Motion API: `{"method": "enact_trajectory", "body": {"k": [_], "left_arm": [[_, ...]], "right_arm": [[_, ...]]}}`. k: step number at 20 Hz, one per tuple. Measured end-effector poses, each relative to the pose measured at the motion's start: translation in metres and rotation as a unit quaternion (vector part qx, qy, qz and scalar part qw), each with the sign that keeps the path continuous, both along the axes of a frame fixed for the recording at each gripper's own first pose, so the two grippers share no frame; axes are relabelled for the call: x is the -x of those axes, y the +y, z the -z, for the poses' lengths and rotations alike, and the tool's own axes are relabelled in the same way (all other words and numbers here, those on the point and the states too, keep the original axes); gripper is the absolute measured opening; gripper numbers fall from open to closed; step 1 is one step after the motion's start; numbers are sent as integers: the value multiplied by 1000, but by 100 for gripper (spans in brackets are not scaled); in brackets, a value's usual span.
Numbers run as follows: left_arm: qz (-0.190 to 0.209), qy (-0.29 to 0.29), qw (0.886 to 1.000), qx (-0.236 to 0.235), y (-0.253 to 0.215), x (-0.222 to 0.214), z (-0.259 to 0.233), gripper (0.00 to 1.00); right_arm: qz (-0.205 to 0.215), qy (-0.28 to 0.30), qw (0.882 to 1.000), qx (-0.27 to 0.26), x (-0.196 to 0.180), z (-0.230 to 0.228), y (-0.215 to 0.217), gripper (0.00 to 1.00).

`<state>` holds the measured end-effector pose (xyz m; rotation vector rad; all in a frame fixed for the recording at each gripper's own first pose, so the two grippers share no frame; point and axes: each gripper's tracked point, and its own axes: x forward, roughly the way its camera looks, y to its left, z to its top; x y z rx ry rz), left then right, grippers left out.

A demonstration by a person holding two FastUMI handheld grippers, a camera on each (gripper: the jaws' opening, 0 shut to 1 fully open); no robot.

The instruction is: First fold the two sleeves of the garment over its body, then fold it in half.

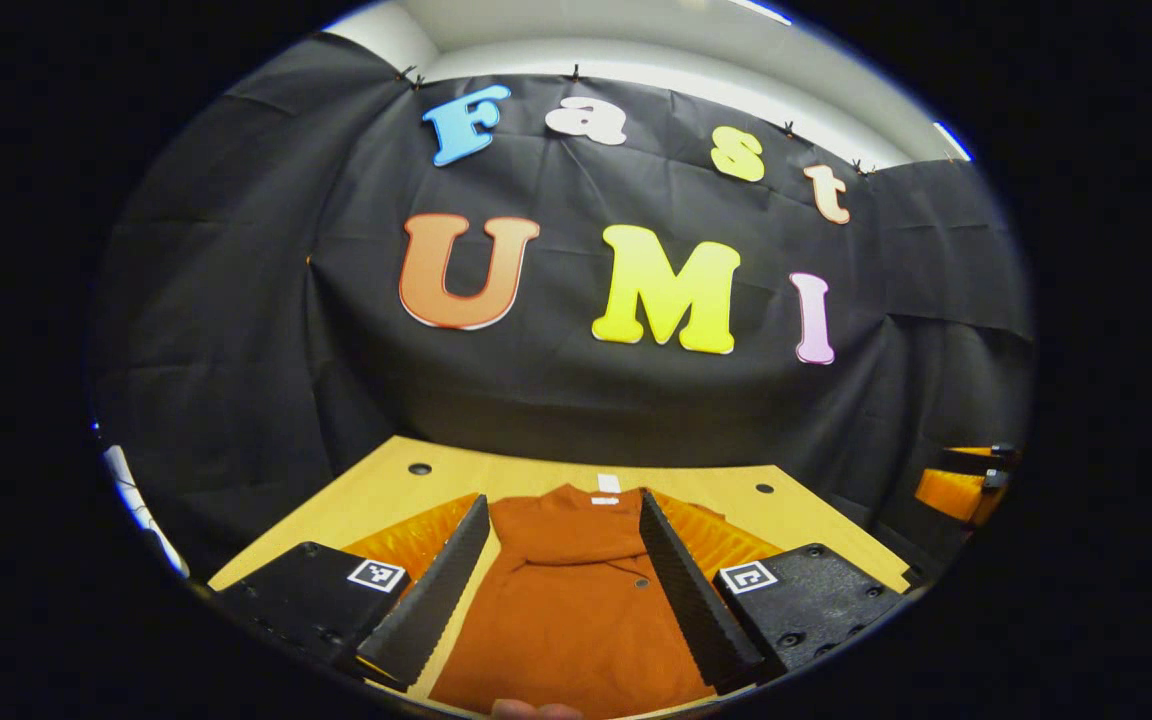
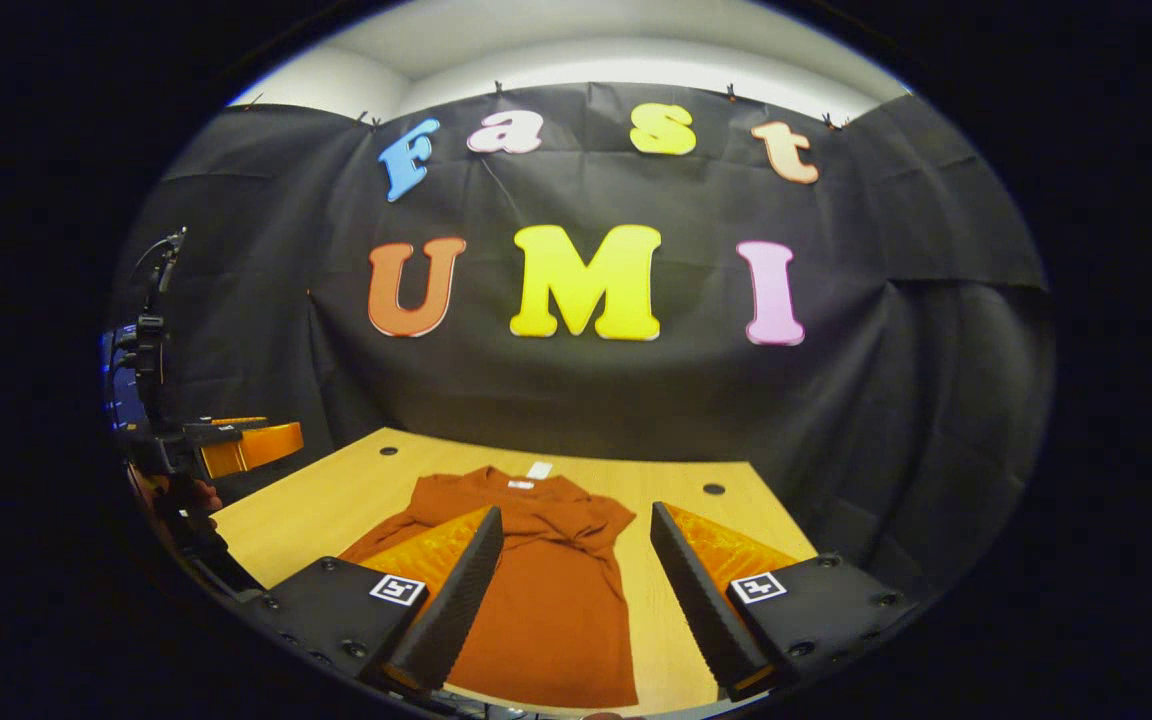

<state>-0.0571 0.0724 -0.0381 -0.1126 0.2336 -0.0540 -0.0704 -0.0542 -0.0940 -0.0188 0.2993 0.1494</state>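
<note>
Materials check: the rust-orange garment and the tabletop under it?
Rust-orange garment: looks like soft matte knit, probably cotton jersey; it lies limp with soft creases, no sheen. Pale yellow tabletop: seems wood-look laminate or veneer; faint grain, smooth, light gloss, round drilled holes.

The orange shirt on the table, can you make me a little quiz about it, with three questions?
1. True or false: the orange shirt lies flat on the wooden table.
2. Are the left gripper and the right gripper open or shut?
3. Which end of the shirt lies nearer the black cloth wall: A) the collar with its white tag, or B) the bottom hem?

Key:
1. True.
2. Both are open, hovering above the shirt and holding nothing.
3. A. The sleeves already look tucked over the body, so the fold in half seems left to do.
</note>
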Motion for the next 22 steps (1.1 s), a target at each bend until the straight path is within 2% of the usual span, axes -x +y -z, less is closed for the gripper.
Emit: {"method": "enact_trajectory", "body": {"k": [4, 5, 7, 9, 11, 13, 16, 18, 19, 22], "left_arm": [[49, 91, 995, 6, 17, 31, 65, 98], [75, 122, 990, 15, 15, 44, 86, 98], [102, 169, 980, 8, 29, 66, 127, 99], [107, 224, 969, 16, 48, 89, 170, 98], [107, 282, 952, 46, 62, 113, 208, 99], [100, 332, 937, 55, 73, 136, 238, 99], [107, 360, 925, 62, 74, 143, 266, 99], [113, 374, 916, 95, 66, 140, 271, 99], [112, 369, 917, 106, 65, 136, 271, 99], [101, 379, 908, 145, 65, 126, 268, 96]], "right_arm": [[8, 90, 996, -4, 15, 61, -20, 95], [10, 107, 994, -18, 21, 72, -25, 95], [19, 136, 990, -35, 32, 90, -35, 95], [28, 159, 986, -31, 39, 109, -47, 93], [36, 183, 982, -17, 46, 134, -59, 95], [42, 222, 974, -17, 57, 163, -68, 95], [58, 272, 960, -24, 63, 199, -75, 95], [63, 294, 953, -33, 59, 213, -73, 95], [66, 305, 949, -34, 63, 221, -75, 95], [60, 329, 942, -23, 62, 243, -76, 96]]}}
